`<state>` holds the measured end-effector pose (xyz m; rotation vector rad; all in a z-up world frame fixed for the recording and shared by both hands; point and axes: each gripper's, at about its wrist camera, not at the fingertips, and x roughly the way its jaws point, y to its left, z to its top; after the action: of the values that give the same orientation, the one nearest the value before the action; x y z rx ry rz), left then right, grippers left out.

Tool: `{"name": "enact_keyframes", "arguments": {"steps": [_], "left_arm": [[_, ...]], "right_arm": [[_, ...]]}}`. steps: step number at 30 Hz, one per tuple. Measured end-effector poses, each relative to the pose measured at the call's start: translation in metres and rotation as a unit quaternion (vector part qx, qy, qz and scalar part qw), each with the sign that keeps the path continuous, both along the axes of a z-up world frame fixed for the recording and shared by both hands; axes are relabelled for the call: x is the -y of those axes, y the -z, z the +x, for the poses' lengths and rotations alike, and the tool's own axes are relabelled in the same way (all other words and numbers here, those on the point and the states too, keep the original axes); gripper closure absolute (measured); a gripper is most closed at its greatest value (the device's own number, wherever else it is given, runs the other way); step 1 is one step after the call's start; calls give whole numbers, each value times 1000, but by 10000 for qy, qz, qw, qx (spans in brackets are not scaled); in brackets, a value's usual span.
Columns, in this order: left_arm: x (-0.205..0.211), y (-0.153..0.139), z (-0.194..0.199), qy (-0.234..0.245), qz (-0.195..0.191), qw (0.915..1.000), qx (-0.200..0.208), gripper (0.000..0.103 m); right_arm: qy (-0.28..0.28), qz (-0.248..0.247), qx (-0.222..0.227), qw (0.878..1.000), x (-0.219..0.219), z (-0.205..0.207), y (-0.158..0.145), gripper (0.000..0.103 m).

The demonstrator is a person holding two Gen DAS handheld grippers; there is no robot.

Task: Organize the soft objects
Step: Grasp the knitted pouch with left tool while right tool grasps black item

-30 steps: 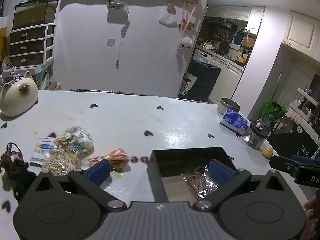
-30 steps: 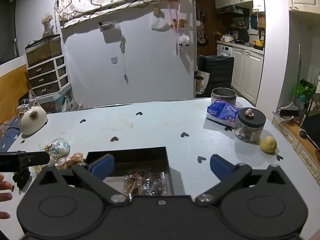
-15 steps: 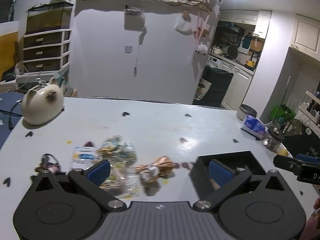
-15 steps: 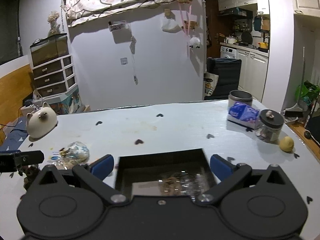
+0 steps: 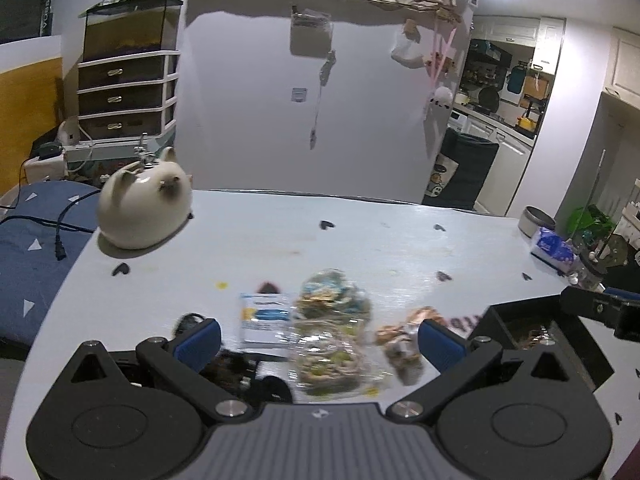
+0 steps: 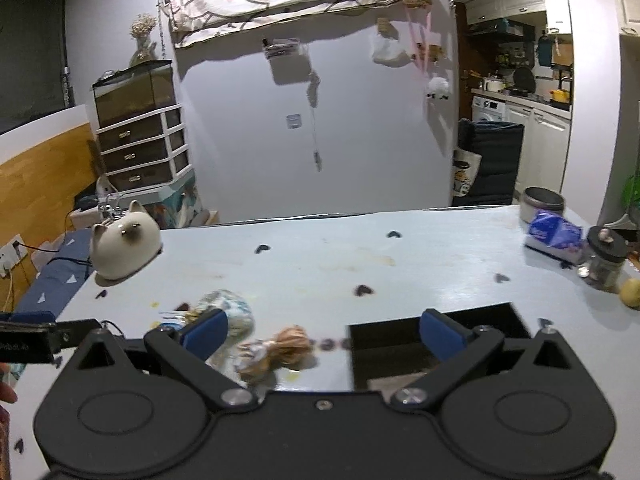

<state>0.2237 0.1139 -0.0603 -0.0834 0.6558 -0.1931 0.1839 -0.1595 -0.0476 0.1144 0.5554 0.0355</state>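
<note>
Several soft items lie on the pale table: a clear bag of hair ties [image 5: 330, 356], a blue-patterned pouch [image 5: 334, 294], a small card packet [image 5: 264, 316], a tan scrunchie [image 5: 404, 338] and a dark item [image 5: 236, 364]. My left gripper [image 5: 318, 340] is open and empty, its fingers straddling the clear bag. A black box [image 5: 548, 344] stands to the right with a bag inside. My right gripper [image 6: 322, 336] is open and empty above the scrunchie [image 6: 280, 350], beside the box [image 6: 436, 340]. The pouch [image 6: 228, 308] lies left of it.
A cream cat-shaped figure [image 5: 144, 208] sits at the table's far left. At the far right stand a tissue pack [image 6: 554, 234], a metal tin [image 6: 542, 202], a glass jar [image 6: 604, 260] and a lemon [image 6: 632, 292]. The table edge runs along the left.
Both grippers have swung left, away from the box. The left gripper now frames the clear bag and pouch; the right now frames the scrunchie. Both stay open.
</note>
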Motion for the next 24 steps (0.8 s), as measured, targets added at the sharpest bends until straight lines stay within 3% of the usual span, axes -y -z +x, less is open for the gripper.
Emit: {"name": "enact_keyframes", "arguments": {"steps": [7,13,18,24], "left_arm": [[-45,5,23,-74,242,9996,103,0],[-75,13,48,-164,385,9991,12,0],[-97,18,63,-172,327,9993,-91,0],[-112,25,71,260,153,9991,-300,0]], "right_arm": [[-208,122,-55,9997,-46,25,-1,0],[-946,215,-557,9937,-88,51,12,0],[-1481,569,-1122,9809,-119,73,34,0],[-1708,1006,-1923,9611,-148,98,65,2]]}}
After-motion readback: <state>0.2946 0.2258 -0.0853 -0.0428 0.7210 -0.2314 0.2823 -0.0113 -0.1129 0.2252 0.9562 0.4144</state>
